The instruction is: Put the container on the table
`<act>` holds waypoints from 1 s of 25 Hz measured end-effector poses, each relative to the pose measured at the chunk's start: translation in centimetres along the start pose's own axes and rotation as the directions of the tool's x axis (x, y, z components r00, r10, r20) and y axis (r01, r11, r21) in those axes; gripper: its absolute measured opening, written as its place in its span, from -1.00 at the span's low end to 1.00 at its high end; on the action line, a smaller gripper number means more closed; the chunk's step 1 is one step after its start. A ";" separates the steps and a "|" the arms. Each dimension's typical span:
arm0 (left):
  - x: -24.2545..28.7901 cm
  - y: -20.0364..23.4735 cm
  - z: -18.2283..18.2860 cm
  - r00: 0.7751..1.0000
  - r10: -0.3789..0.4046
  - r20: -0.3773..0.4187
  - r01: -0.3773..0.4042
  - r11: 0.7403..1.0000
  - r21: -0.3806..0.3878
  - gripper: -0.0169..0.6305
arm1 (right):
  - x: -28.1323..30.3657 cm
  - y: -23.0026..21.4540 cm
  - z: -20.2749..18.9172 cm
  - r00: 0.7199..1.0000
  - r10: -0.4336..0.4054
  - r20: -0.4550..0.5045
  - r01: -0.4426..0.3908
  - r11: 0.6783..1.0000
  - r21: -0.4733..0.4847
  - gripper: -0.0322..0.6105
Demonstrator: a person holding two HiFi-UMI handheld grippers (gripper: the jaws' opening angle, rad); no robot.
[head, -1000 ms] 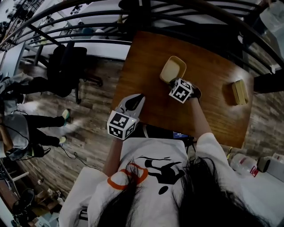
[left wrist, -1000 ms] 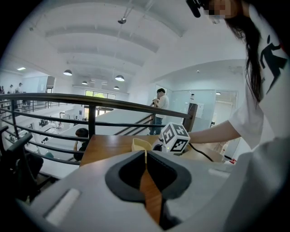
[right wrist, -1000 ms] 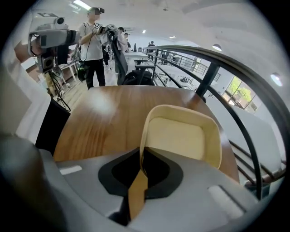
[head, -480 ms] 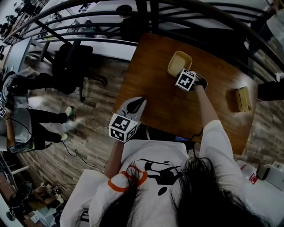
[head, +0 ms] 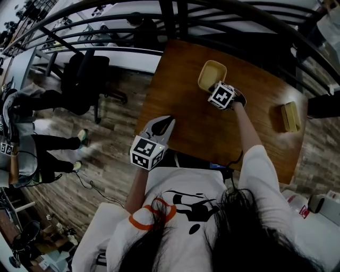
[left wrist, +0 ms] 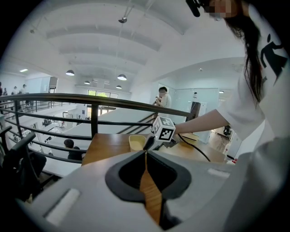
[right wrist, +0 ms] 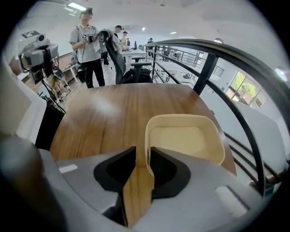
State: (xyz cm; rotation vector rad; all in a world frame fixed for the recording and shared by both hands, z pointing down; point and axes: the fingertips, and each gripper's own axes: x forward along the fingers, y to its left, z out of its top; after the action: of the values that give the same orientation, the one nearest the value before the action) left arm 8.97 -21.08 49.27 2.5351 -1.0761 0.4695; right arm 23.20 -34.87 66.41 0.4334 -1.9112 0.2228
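A shallow cream container [head: 211,74] sits on the brown wooden table [head: 180,106] near its far edge. My right gripper [head: 214,87] reaches to the container's near rim. In the right gripper view the container [right wrist: 186,138] has its thin wall standing between the jaws of my right gripper [right wrist: 142,152]. That wall is close to the right jaw, with bare wood showing beside the left one, so the jaws stand slightly open. My left gripper [head: 169,120] hovers at the table's near left edge, shut and empty [left wrist: 146,152]. In the left gripper view the container [left wrist: 136,142] is seen across the table.
A tan rectangular box [head: 289,117] lies on the table's right side. A dark metal railing [head: 239,16] runs just beyond the table's far edge. An office chair [head: 85,79] and a person [head: 21,138] are on the floor to the left.
Over the second, my right gripper and the container moved farther across the table toward the railing. In the last half second they barely shifted. The left gripper stayed put.
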 end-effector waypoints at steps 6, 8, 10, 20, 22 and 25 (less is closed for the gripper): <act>0.2 -0.4 0.0 1.000 -0.010 0.005 0.010 1.000 0.004 -0.95 | -2.7 1.1 0.5 0.986 -0.044 0.161 0.024 0.992 0.127 -0.54; 0.4 -0.7 0.0 1.000 -0.014 0.010 0.014 1.000 0.005 -0.95 | -4.1 1.5 0.5 0.975 -0.074 0.211 0.039 0.986 0.164 -0.55; 0.6 -1.0 0.0 1.000 -0.017 0.015 0.017 1.000 0.006 -0.95 | -5.6 2.0 0.4 0.961 -0.104 0.256 0.054 0.980 0.194 -0.56; 0.4 -2.5 0.0 0.998 -0.053 0.021 0.053 0.999 0.013 -0.95 | -12.7 7.3 2.8 0.853 -0.215 0.476 0.049 0.940 0.336 -0.76; 0.3 -3.0 -0.1 0.997 -0.070 0.017 0.070 0.997 0.024 -0.95 | -13.9 8.8 3.5 0.830 -0.223 0.511 0.041 0.938 0.344 -0.76; 0.1 -3.3 0.1 0.995 -0.097 0.015 0.097 0.995 0.038 -0.95 | -15.0 11.2 4.4 0.805 -0.238 0.543 0.031 0.932 0.362 -0.74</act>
State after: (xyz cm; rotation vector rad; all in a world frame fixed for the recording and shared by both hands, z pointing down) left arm 11.52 -19.03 48.65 2.6144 -0.9530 0.4464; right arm 19.78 -23.31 51.41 0.9601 -2.4383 0.3560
